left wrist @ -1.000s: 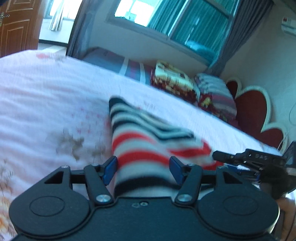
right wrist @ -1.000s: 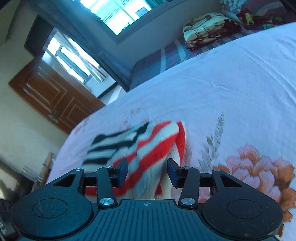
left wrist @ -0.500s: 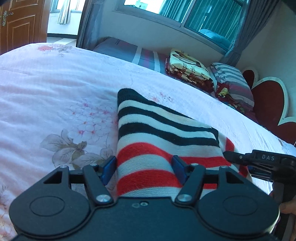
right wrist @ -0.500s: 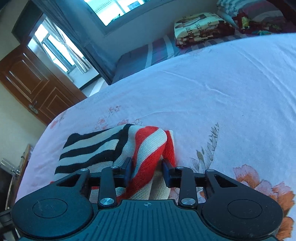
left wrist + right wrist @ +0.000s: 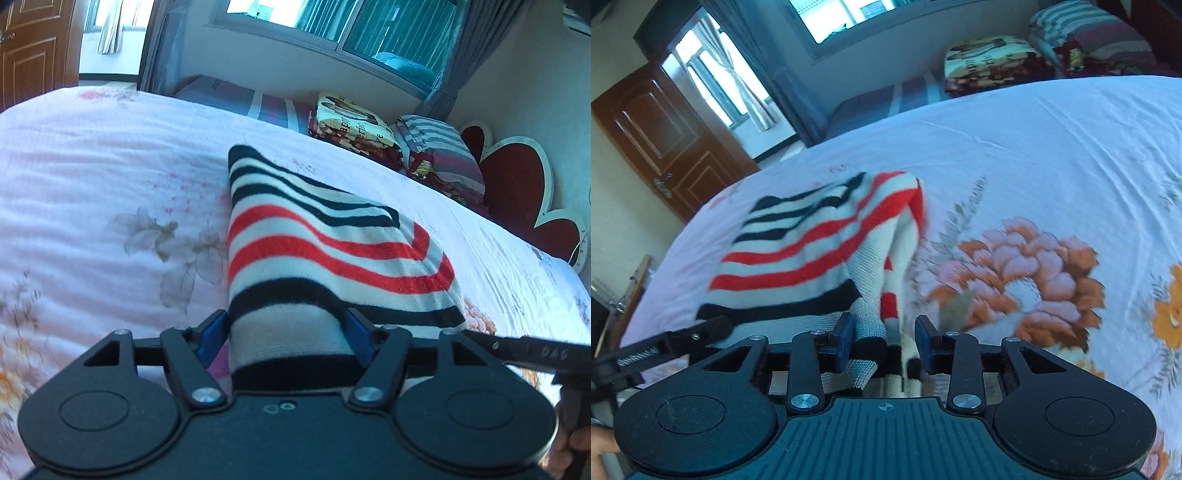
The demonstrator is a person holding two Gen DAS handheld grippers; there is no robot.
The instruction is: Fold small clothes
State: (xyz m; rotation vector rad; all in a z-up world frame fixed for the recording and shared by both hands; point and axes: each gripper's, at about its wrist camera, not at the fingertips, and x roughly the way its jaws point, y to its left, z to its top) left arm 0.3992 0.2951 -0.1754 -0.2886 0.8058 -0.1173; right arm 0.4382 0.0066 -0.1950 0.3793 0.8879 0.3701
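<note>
The left tongs [image 5: 286,334] straddle the near end of the striped sweater [image 5: 314,240], and their jaws are opening. The blue pads flank the knit, the left one with a sliver of gap, the right one at the cloth's edge, so this looks like a letting-go and not a clamp. The right tongs [image 5: 884,341] stand partly apart with a bunched edge of the same sweater between them. The left pad touches the dark hem, while the right pad shows clear space beside the cloth. Whether they pinch it cannot be told for certain.

From the left tongs the sweater runs straight away toward the far side of the bed [image 5: 92,177], with its long axis along their pointing line and its far black-striped corner lying flat. From the right tongs it lies ahead and to the left, folded over itself, its right edge humped up in a ridge. Each tool sees the other's tip just beside the near hem, so both hands are close to that end. Neither is clearly nearer.

The bed offers wide, bare room to the left, right and far side. Folded blankets [image 5: 354,122] and pillows [image 5: 439,147] sit well apart beyond its far edge. The next fold likely needs only that raised ridge flattened or carried across.
</note>
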